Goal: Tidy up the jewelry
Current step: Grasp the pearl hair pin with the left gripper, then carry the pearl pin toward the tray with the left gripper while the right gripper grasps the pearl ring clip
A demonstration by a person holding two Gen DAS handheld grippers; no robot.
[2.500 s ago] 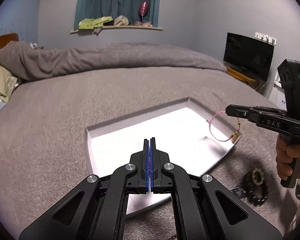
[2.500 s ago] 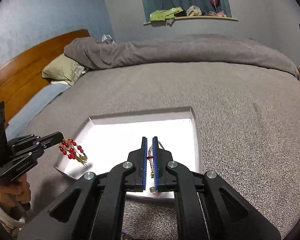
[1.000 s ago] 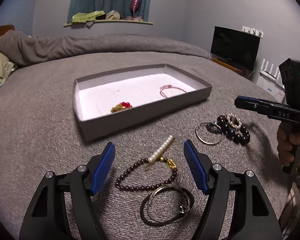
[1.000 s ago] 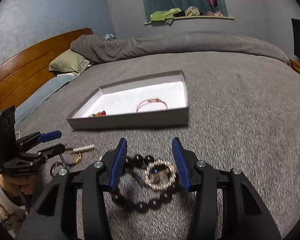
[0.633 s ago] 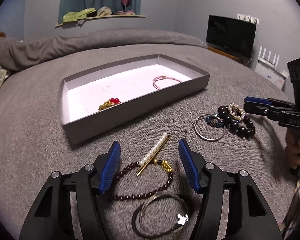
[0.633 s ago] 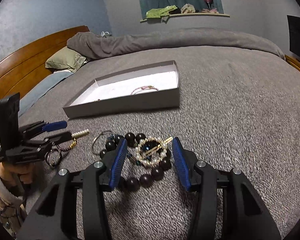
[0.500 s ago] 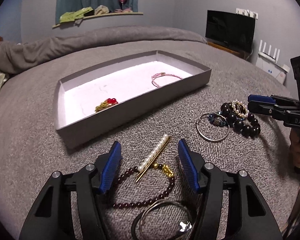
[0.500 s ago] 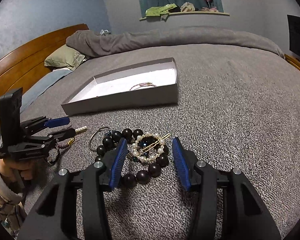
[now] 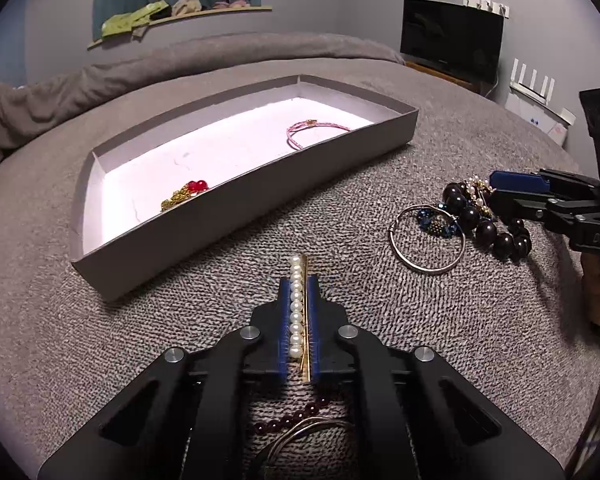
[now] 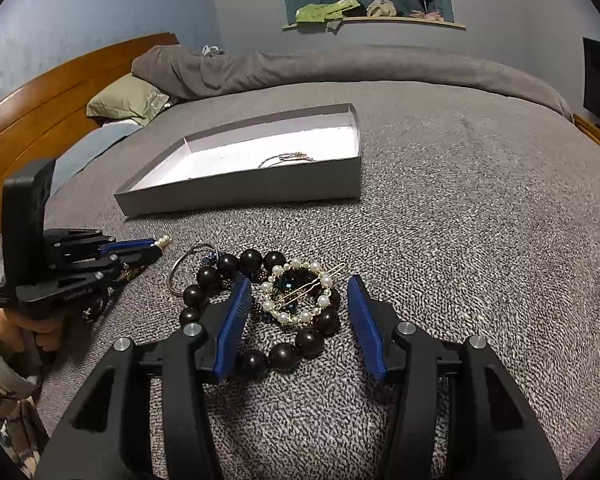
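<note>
Left gripper (image 9: 299, 280) low over the grey bedspread (image 9: 380, 300), level, fingers clamped on pearl hair clip (image 9: 299, 300) just short of grey tray (image 9: 260, 196). Right gripper (image 10: 296, 300) tilted down, fingers apart, straddling pearl ring clip (image 10: 298, 294) atop dark bead bracelet (image 10: 260, 312).

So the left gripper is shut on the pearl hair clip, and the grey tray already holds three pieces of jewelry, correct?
Not quite: the grey tray holds two pieces, a pink cord bracelet and a red-and-gold beaded piece, as the left wrist view shows. The left gripper is indeed shut on the pearl hair clip.
</note>
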